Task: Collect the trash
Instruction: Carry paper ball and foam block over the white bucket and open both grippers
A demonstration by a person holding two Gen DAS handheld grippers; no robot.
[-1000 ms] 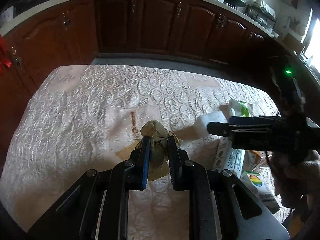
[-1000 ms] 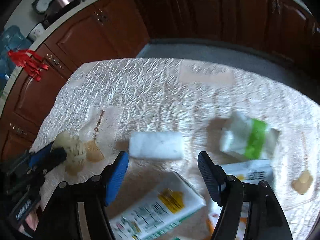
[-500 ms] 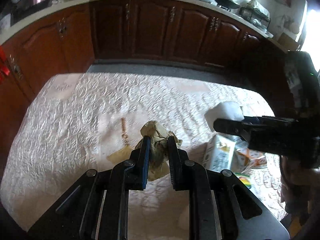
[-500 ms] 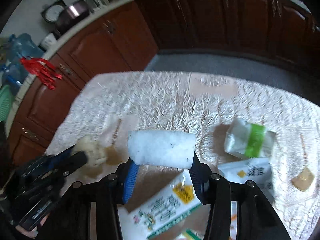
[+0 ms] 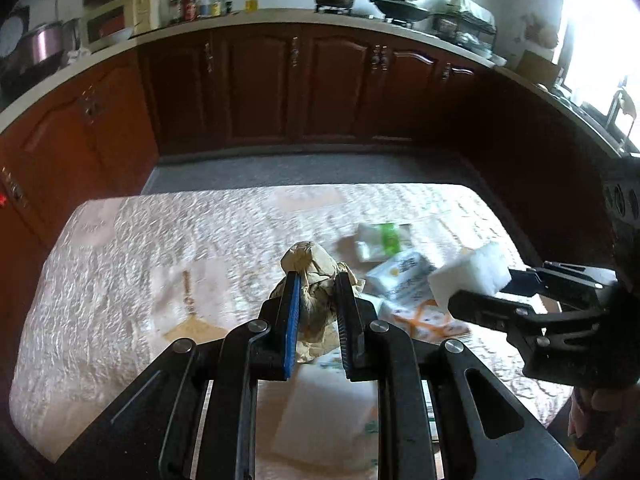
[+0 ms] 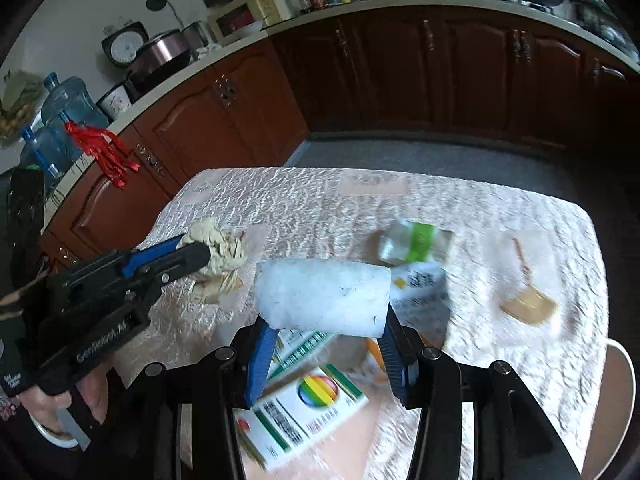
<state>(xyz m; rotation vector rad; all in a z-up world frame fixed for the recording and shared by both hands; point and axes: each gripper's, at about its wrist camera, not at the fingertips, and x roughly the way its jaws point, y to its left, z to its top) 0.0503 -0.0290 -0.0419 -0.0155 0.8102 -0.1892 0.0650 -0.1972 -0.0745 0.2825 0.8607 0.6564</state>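
Observation:
My left gripper (image 5: 317, 280) is shut on a crumpled beige paper wad (image 5: 310, 270) and holds it above the table; it also shows in the right wrist view (image 6: 216, 248). My right gripper (image 6: 324, 320) is shut on a white foam block (image 6: 323, 296) lifted off the table; the block also shows in the left wrist view (image 5: 468, 276). On the white embossed tablecloth (image 5: 120, 256) lie a white-and-green packet (image 6: 416, 240), white printed cartons (image 6: 416, 284) and a box with a rainbow logo (image 6: 308, 404).
A flat wooden spatula-like stick (image 6: 528, 300) lies right on the cloth; another stick (image 5: 187, 292) lies left in the left wrist view. Dark wooden cabinets (image 5: 300, 84) ring the table across a grey floor strip. A white rim (image 6: 624, 384) shows at the table's right edge.
My right gripper closed on the white foam block and lifted it off the table. My left gripper rose and shifted right with the paper wad still held.

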